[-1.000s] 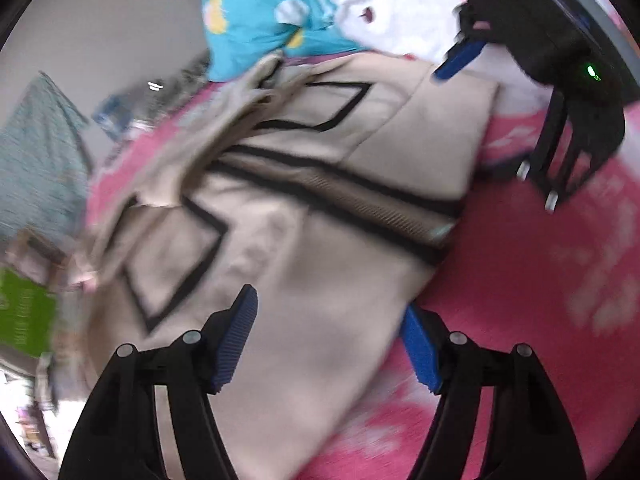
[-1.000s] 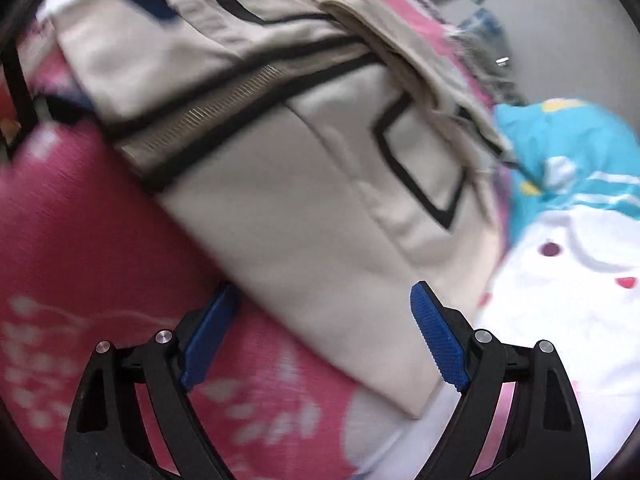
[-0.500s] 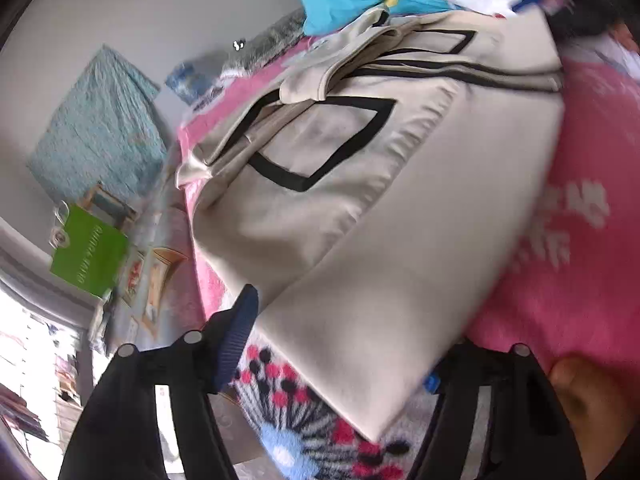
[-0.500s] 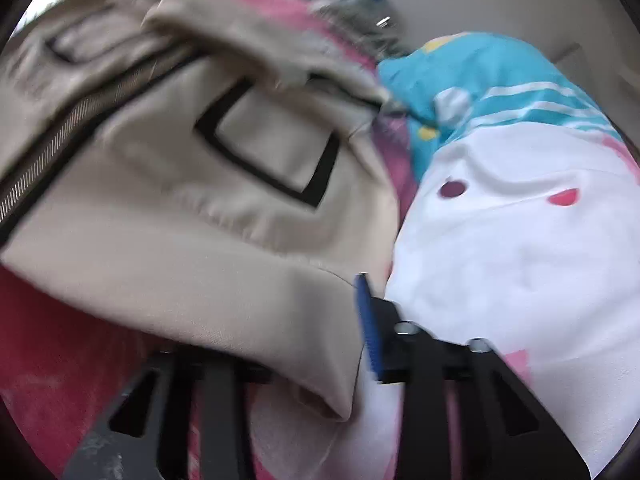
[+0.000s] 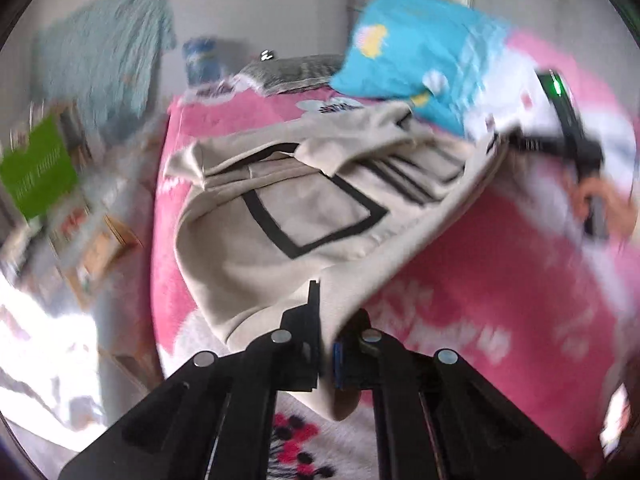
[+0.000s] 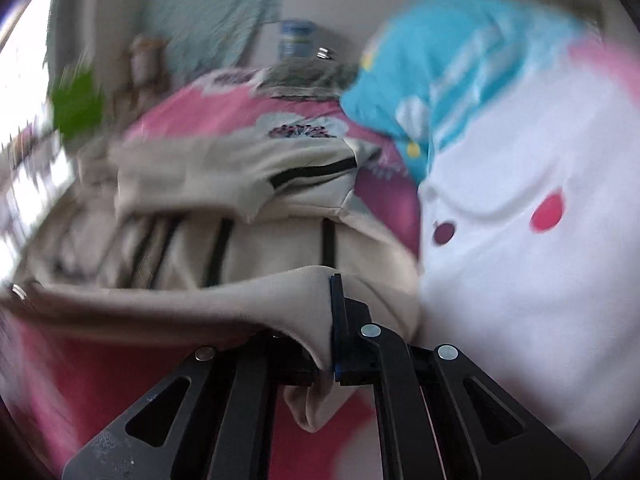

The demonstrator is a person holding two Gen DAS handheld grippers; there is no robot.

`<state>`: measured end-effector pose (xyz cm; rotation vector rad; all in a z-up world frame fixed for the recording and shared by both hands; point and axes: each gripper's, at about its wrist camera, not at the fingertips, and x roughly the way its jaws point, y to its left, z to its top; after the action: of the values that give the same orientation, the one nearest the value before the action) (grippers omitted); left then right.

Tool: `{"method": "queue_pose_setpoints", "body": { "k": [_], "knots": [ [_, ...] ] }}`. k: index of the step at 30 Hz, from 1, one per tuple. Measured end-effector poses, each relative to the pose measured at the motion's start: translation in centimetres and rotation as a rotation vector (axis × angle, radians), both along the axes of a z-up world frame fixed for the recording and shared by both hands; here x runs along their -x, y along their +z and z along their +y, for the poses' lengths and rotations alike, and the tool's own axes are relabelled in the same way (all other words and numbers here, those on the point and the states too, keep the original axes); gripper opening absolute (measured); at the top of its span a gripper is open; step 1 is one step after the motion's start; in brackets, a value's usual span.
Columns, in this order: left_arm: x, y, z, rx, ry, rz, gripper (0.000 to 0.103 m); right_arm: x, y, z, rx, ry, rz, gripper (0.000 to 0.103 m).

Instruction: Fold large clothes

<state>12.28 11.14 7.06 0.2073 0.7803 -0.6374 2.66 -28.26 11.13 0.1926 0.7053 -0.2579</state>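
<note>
A large beige jacket (image 5: 304, 216) with black trim and a zip lies on a pink patterned bedspread (image 5: 500, 280). My left gripper (image 5: 326, 344) is shut on the jacket's near hem corner and holds it raised. My right gripper (image 6: 330, 344) is shut on the other hem corner of the beige jacket (image 6: 248, 248); it also shows in the left wrist view (image 5: 500, 140) at the far right edge of the jacket. The hem hangs stretched between the two grippers, above the bed.
A turquoise patterned cushion (image 5: 420, 52) and a white plush pillow (image 6: 540, 220) lie at the head of the bed. A grey cloth (image 5: 296, 70) and a blue bottle (image 5: 202, 60) sit behind. A green sign (image 5: 38, 168) and shelves stand left of the bed.
Both grippers went from open around the jacket's hem to shut on it. They have lifted the hem off the bedspread, and both views have swung toward the head of the bed.
</note>
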Motion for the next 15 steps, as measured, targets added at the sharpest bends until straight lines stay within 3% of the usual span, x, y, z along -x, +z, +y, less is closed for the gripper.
{"method": "queue_pose_setpoints", "body": {
  "k": [5,9,11,13,15],
  "knots": [
    [-2.5,1.1,-0.6,0.035,0.066,0.006,0.005,-1.9,0.6,1.2,0.072,-0.032,-0.087,0.006],
    [-6.8,2.6,-1.1,0.024,0.090,-0.037,0.005,-6.4,1.3,-0.1,-0.033,-0.057,-0.135,0.006],
    [-9.7,3.6,-1.4,0.007,0.097,-0.077,0.005,-8.9,2.0,-0.7,-0.031,-0.078,-0.162,0.006],
    [-14.4,4.4,-1.6,0.010,0.121,-0.074,0.005,-12.0,2.7,-1.3,-0.027,-0.060,-0.140,0.008],
    [-19.4,4.1,-1.8,0.028,0.119,0.002,0.007,-17.3,2.7,-2.6,-0.032,-0.017,-0.027,0.013]
  ]
}}
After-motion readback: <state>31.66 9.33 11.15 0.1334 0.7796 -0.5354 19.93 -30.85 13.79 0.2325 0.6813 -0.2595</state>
